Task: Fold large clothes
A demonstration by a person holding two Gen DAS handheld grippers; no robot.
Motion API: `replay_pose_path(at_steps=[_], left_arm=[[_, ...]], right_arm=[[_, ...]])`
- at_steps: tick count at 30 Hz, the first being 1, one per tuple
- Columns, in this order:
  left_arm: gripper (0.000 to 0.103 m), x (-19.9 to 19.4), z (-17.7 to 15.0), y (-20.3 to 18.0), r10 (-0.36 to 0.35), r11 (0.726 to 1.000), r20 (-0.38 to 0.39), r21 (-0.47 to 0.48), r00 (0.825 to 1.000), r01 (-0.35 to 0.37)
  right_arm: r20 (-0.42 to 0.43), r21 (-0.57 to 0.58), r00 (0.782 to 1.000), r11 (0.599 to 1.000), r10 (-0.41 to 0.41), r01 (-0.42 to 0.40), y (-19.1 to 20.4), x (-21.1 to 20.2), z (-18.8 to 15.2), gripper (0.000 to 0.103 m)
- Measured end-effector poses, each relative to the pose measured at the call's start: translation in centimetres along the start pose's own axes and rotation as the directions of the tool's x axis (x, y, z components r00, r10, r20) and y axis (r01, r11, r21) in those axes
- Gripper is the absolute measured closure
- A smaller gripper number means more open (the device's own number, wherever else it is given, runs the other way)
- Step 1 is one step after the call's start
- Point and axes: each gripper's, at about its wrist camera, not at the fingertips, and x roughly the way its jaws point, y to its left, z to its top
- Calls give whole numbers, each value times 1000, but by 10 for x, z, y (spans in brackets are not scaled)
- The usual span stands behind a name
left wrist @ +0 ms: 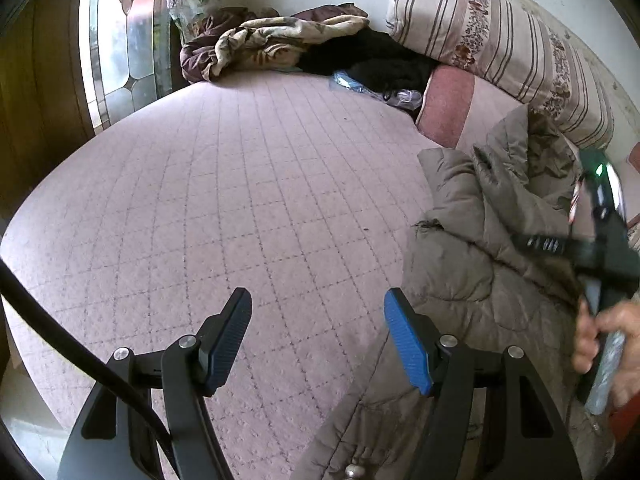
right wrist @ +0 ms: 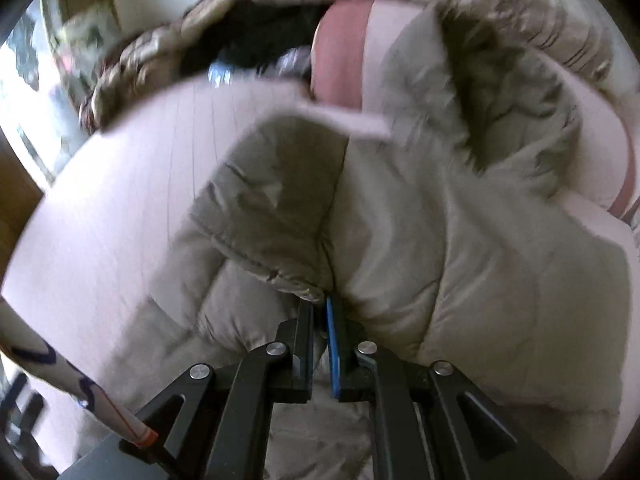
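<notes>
A large grey-brown puffer jacket [left wrist: 472, 248] with a fur-trimmed hood lies crumpled on the right side of a pink quilted bed [left wrist: 240, 200]. My left gripper [left wrist: 318, 300] is open and empty, hovering over the bed just left of the jacket's edge. The right gripper body [left wrist: 600, 248], held by a hand, shows over the jacket in the left wrist view. In the right wrist view my right gripper [right wrist: 322, 304] is shut on a fold of the jacket [right wrist: 400, 220], near a sleeve cuff. The hood's fur [right wrist: 492, 80] lies beyond.
A striped bolster pillow [left wrist: 500, 48] and a pink pillow [left wrist: 448, 104] lie at the bed's head. A crumpled brown and beige blanket [left wrist: 260, 44], black clothing [left wrist: 372, 60] and a plastic bag [left wrist: 372, 88] sit at the far edge. A stained-glass door [left wrist: 124, 40] stands at left.
</notes>
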Motion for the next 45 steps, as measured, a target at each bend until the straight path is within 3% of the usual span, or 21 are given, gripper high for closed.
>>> replay_pose_path(at_steps=[2,5,6,9,11,13,17,19,21,25,28,30,33,37,41,45], left_arm=[[35,1,0,-1,-4,1000,-4,2,1000,4],[35,2,1,-2,-7,1000,-8,9,1000,7],[35,3,1,-2,-7,1000,-12,11,1000,7],[35,7,0,-2,-14,1000,-32,5,999,14],[35,10,0,-3,-23,1000,-48,0,999,24],[35,11,-1,-3,-17,1000,-53,6,998,18],[35,10,0,-5,-8,1000,-43,21,999,8],[35,12,-1,-7,1,1000,-46,28,999,0],[35,14,-1,-9,7,999,-53,35,999,-5],[35,15,-3,-11,9,999,-63,51,998,-6],[35,15,-6,-10,-2,998,-73,61,997,7],[35,17,-8,-10,-22,998,-96,62,995,28],[35,20,-13,-8,-45,997,-126,57,991,53],[35,23,-23,-7,-103,992,-184,48,978,113],[35,24,-38,-11,-149,985,-237,46,960,164],[35,16,-55,-21,-144,980,-248,102,958,173]], right_arm=[[3,-48,1000,999,-20,20,5,-7,0,92],[24,-60,999,997,43,-42,4,-35,0,61],[57,-49,997,997,59,-56,2,-48,2,58],[121,-8,991,998,63,-63,-5,-69,17,58],[119,26,992,999,31,-34,-5,-60,34,58],[91,61,996,998,5,-11,-7,-38,48,60],[-23,148,996,986,84,-79,-1,23,53,60],[-39,157,997,986,66,-59,3,41,52,60],[-31,148,998,988,51,-46,5,36,55,60],[18,195,994,974,110,-111,-16,-13,44,51],[34,252,988,955,152,-156,-61,-63,7,42],[33,282,990,949,135,-138,-94,-93,-24,32],[34,368,998,927,59,-68,-157,-141,-84,22],[-24,494,996,865,-86,87,-234,-189,-180,17],[-108,566,988,810,-112,154,-269,-200,-265,16],[-126,623,992,775,-27,100,-272,-186,-319,17]])
